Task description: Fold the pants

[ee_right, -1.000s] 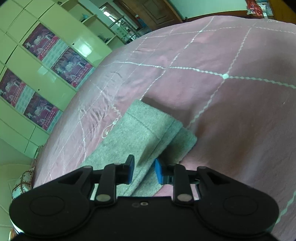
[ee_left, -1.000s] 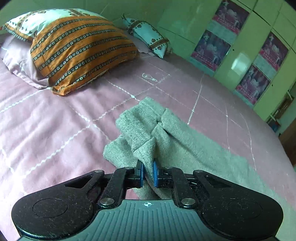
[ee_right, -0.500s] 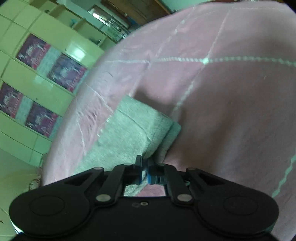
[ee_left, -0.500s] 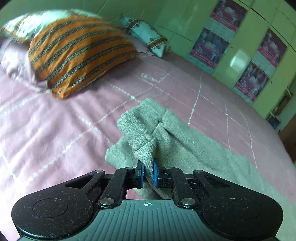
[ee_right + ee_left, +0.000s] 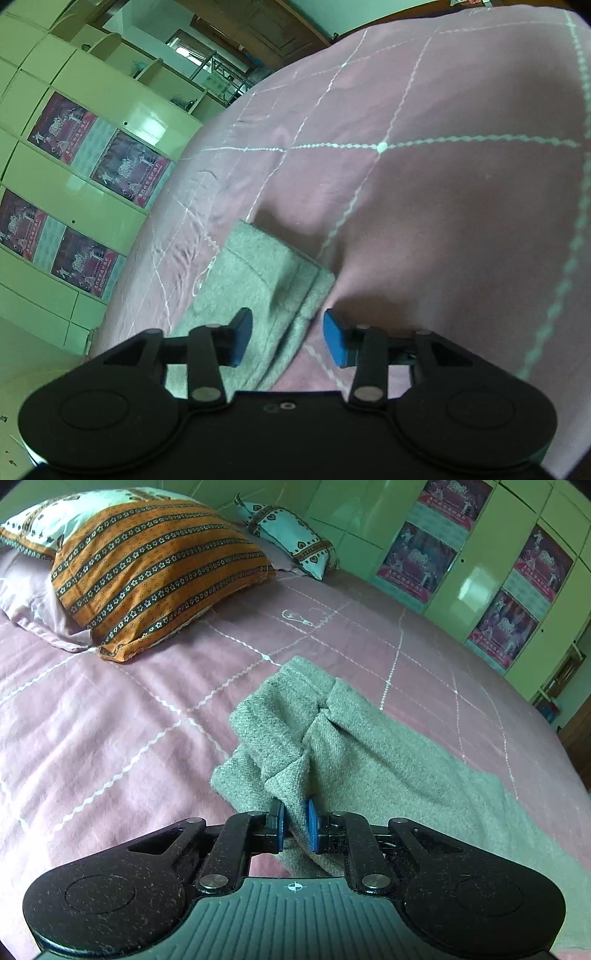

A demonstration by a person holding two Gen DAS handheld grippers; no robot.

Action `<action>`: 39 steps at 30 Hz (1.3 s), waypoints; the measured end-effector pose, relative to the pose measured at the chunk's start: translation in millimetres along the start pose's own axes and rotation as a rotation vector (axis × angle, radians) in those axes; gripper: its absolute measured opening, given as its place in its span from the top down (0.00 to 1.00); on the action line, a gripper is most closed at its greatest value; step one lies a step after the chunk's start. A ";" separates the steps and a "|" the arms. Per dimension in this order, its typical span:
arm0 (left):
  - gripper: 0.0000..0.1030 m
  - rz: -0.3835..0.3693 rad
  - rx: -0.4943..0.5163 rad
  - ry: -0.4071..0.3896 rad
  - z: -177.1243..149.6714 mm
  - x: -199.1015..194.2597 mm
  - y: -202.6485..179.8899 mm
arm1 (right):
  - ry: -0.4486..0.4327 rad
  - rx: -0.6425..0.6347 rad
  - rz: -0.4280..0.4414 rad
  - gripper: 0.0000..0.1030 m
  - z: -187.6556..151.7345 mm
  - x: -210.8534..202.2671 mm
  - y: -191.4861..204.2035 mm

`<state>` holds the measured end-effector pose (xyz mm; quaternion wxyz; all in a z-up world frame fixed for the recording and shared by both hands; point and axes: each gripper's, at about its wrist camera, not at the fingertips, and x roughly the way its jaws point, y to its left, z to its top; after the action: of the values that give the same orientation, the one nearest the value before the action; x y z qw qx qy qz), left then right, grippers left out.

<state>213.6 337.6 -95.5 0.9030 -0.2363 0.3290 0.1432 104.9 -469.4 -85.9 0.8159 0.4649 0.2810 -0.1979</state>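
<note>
With the left tongs (image 5: 294, 825) clamped on the bunched pants (image 5: 369, 760) and the right tongs (image 5: 287, 339) just opening, the loose hem could slump unevenly.

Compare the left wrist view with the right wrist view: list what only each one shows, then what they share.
Left wrist only: the striped pillow, a smaller pillow, and the left hand-held gripper shut on a bunched fold of the pants.
Right wrist only: a wooden door, open shelves, and the right hand-held gripper, its jaws just opened, pads clear of the cloth.
Both: the grey pants, the pink bedspread and the green wardrobe.
</note>
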 end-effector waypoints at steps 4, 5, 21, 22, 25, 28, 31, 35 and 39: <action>0.81 0.053 0.109 -0.010 -4.4 -0.3 -16.4 | 0.020 -0.112 -0.065 0.92 2.1 12.9 22.0; 0.80 0.072 0.141 -0.012 -5.6 0.0 -21.7 | 0.015 -0.138 -0.058 0.93 4.6 11.1 27.9; 0.06 0.307 0.401 -0.041 -25.6 5.1 -74.3 | 0.023 -0.316 -0.063 0.86 8.1 15.7 24.3; 0.06 0.317 0.345 -0.052 -23.4 -0.1 -64.5 | 0.013 -0.329 -0.076 0.86 9.1 10.1 25.6; 0.07 0.299 0.221 -0.105 -23.2 -26.7 -44.9 | -0.054 -0.413 -0.108 0.84 8.1 -15.2 35.0; 0.07 0.247 0.222 -0.188 -30.9 -51.3 -56.4 | -0.122 -0.481 -0.099 0.84 2.6 -32.1 47.0; 0.07 0.192 0.267 -0.228 -38.2 -55.8 -89.2 | -0.092 -0.552 -0.050 0.84 -12.1 -24.6 70.6; 0.07 0.065 0.374 -0.236 -55.5 -41.7 -162.0 | -0.007 -0.714 0.033 0.84 -60.4 1.1 123.3; 0.07 -0.056 0.548 -0.190 -84.5 -19.1 -243.4 | 0.067 -0.875 0.084 0.83 -116.7 31.8 171.0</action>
<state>255.7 85.3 -58.6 0.9636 0.0220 0.2626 0.0455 197.0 -286.1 -43.4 0.9337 0.0928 0.3456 -0.0118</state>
